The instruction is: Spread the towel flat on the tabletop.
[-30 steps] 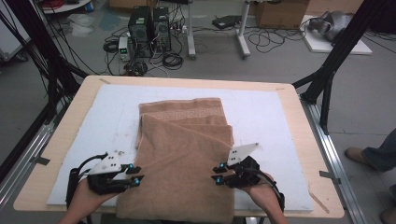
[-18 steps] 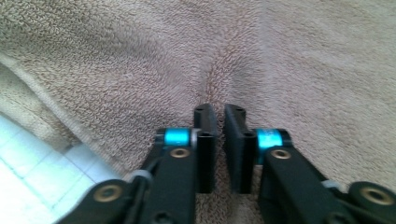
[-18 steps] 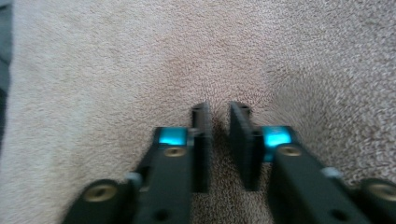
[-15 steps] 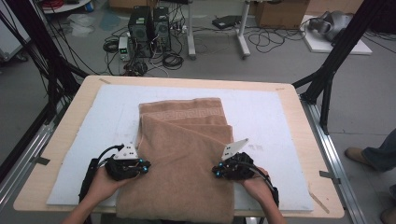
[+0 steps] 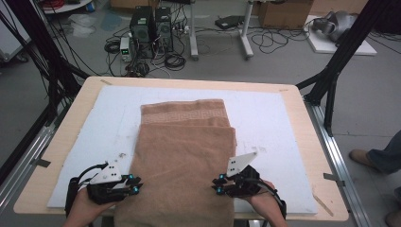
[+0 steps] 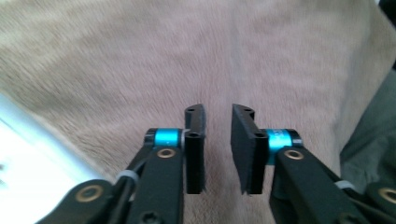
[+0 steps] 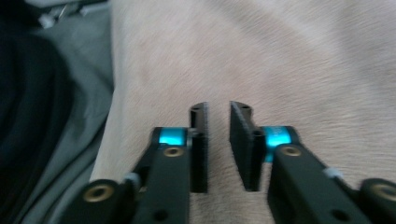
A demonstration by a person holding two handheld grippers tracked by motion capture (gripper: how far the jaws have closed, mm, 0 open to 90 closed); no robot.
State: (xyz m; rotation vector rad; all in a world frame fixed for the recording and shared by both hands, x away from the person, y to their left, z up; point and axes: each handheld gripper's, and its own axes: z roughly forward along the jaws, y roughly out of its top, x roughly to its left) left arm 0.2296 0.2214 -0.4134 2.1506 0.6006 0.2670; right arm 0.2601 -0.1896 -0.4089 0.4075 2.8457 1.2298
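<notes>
A tan towel (image 5: 184,156), folded over itself, lies on the white mat (image 5: 283,123), and its near end hangs over the table's front edge. My left gripper (image 5: 135,185) is at the towel's near left edge and my right gripper (image 5: 218,185) at its near right edge. In the left gripper view, the jaws (image 6: 218,112) stand a narrow gap apart above the towel's pile (image 6: 140,56), with nothing between them. The right gripper's jaws (image 7: 218,108) are likewise slightly apart over the towel (image 7: 280,56). Both pairs of jaws have just been opening.
The wooden table (image 5: 61,156) carries the mat, bare to the left and right of the towel. Black frame legs (image 5: 340,61) stand at both far corners. Computer towers (image 5: 151,23) and cables lie on the floor beyond. A person's foot (image 5: 364,156) is at the right.
Half a second ago both grippers had moved in onto the towel's edges. Now they have drawn back toward the near table edge. The towel lies as before.
</notes>
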